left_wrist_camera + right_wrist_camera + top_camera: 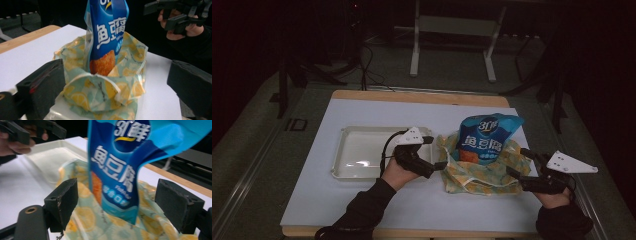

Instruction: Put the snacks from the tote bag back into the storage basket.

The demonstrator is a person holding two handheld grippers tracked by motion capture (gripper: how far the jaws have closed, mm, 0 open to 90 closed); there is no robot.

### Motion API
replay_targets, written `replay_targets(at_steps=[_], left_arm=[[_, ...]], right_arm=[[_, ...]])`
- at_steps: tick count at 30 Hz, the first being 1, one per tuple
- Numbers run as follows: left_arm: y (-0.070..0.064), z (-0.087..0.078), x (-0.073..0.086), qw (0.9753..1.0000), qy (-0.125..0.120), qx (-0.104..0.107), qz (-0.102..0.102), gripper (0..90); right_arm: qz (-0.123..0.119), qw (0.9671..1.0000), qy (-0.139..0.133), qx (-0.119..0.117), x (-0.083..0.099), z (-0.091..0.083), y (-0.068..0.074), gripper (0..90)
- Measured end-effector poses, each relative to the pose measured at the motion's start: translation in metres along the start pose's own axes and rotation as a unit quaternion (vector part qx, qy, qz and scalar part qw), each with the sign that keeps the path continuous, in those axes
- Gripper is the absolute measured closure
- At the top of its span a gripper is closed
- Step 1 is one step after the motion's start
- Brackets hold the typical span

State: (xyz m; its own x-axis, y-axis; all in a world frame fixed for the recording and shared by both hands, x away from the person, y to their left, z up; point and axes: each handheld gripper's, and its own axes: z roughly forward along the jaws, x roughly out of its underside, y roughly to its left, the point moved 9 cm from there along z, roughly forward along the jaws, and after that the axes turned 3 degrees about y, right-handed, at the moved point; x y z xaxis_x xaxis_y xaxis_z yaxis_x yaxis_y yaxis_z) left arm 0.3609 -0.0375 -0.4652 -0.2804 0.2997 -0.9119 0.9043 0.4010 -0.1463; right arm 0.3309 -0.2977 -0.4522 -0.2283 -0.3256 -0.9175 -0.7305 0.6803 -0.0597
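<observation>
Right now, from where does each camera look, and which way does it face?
High view: above the person's side, facing forward and down on the table; both forearms, left gripper, right gripper.
Left gripper view: on the left gripper, facing the lemon-print bag; its open jaws, the other hand.
Right gripper view: on the right gripper, facing the blue snack packet; its open jaws, white tray behind.
All share packet and bag.
</observation>
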Motion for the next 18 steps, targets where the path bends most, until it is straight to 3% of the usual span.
replay_targets(at_steps=[9,15,18], left_arm=[[0.012,0.022,-0.022,0.9999,-0.005,-0.009,0.001,4.5],[0.02,0.04,-0.026,0.9998,0.005,-0.02,-0.002,6.5],[0.024,0.047,-0.027,0.9997,0.003,-0.021,-0.012,6.6]], right_arm=[[0.004,0.9997,0.005,0.022,-0.001,0.01,-0.013,21.2],[0.019,0.9993,0.011,0.03,0.001,0.02,-0.025,22.7],[0.022,0.9992,0.011,0.031,0.001,0.022,-0.028,23.0]])
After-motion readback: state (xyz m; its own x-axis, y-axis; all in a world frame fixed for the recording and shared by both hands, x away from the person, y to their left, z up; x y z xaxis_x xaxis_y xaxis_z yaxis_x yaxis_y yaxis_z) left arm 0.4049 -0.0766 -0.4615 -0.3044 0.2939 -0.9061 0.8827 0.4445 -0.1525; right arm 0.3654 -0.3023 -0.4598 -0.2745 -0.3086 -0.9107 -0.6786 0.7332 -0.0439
